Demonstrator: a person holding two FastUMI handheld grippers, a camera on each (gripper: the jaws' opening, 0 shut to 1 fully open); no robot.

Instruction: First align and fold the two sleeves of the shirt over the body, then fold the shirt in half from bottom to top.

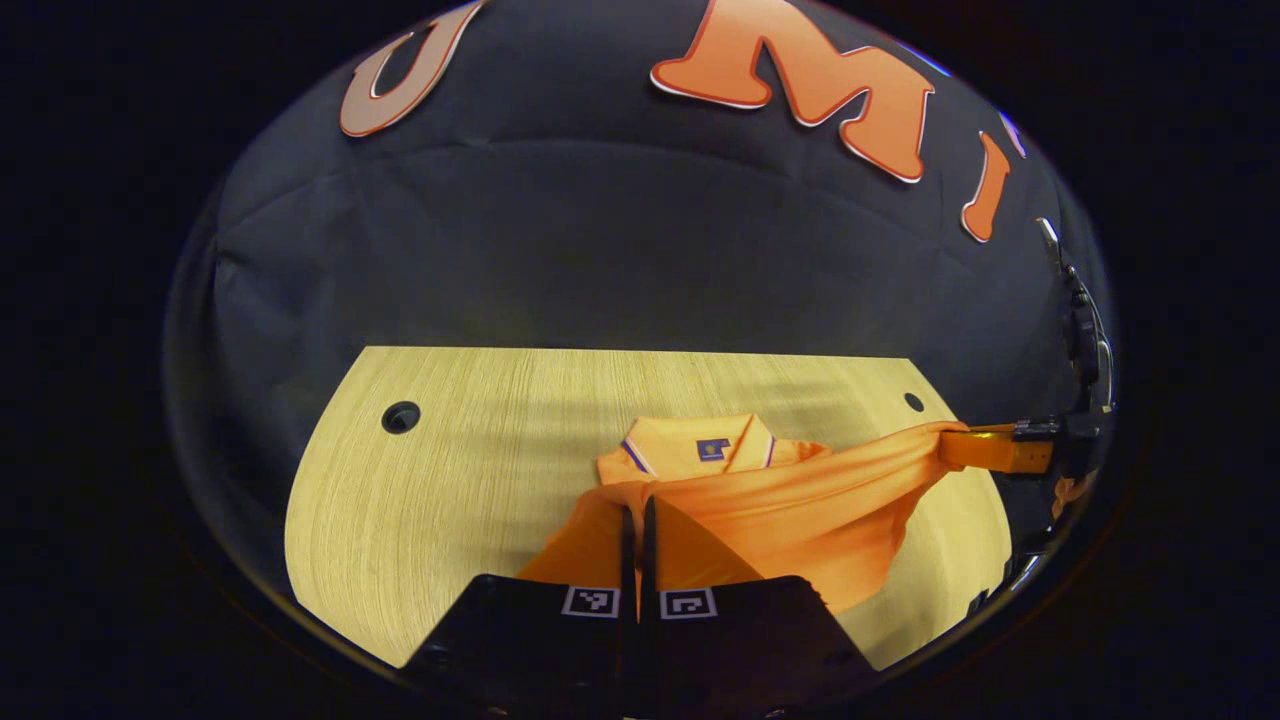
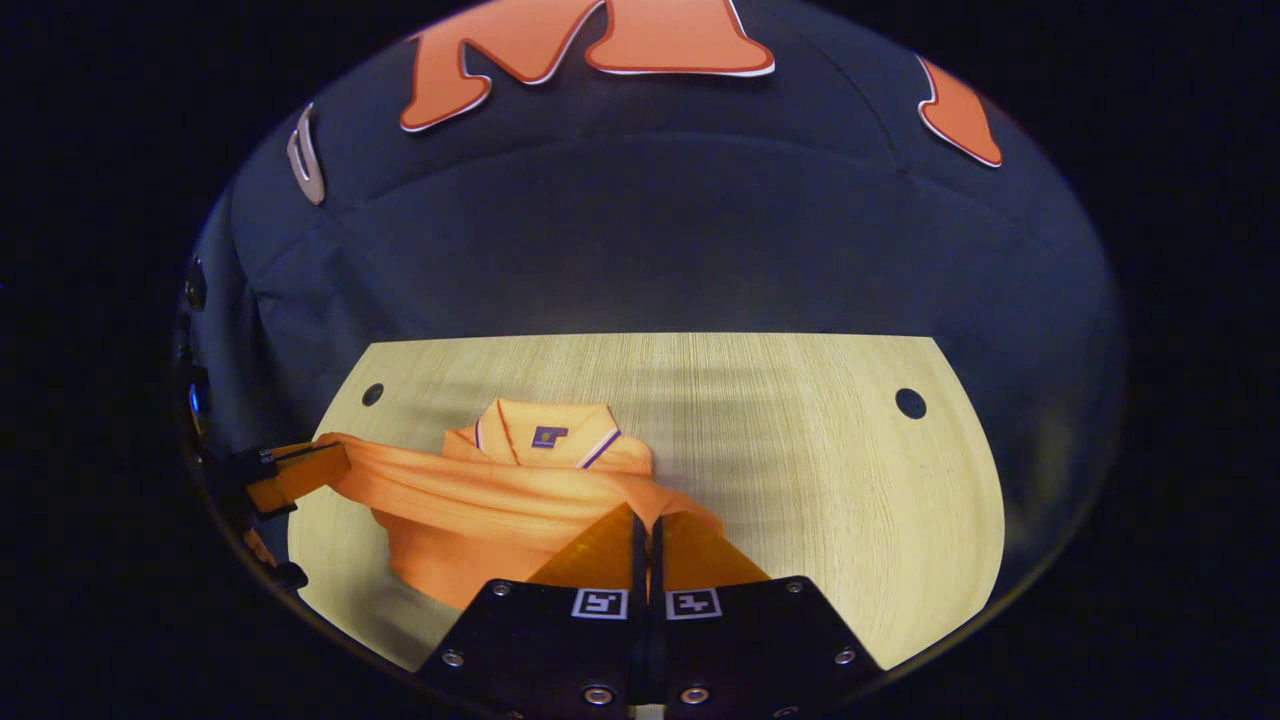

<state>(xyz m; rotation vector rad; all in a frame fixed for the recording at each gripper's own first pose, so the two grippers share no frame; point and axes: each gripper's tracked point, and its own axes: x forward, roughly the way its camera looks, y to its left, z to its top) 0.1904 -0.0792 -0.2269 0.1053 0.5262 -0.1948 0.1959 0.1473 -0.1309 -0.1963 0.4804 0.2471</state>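
Both the left gripper point(image 1: 637, 515) and right gripper point(image 2: 645, 530) are clamped on the shirt point(image 1: 800, 500) hem. Soft, light, floppy fabric, so grab the 2 corners.

Orange polo shirt point(image 1: 760, 505), collar up and flat on the far side, near edge lifted taut.

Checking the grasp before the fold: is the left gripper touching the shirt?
Touching. In the left gripper view, the left gripper pinches the shirt.

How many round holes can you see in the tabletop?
2: one hole near the table's far left corner, another hole near its far right corner. The shirt might hide more.
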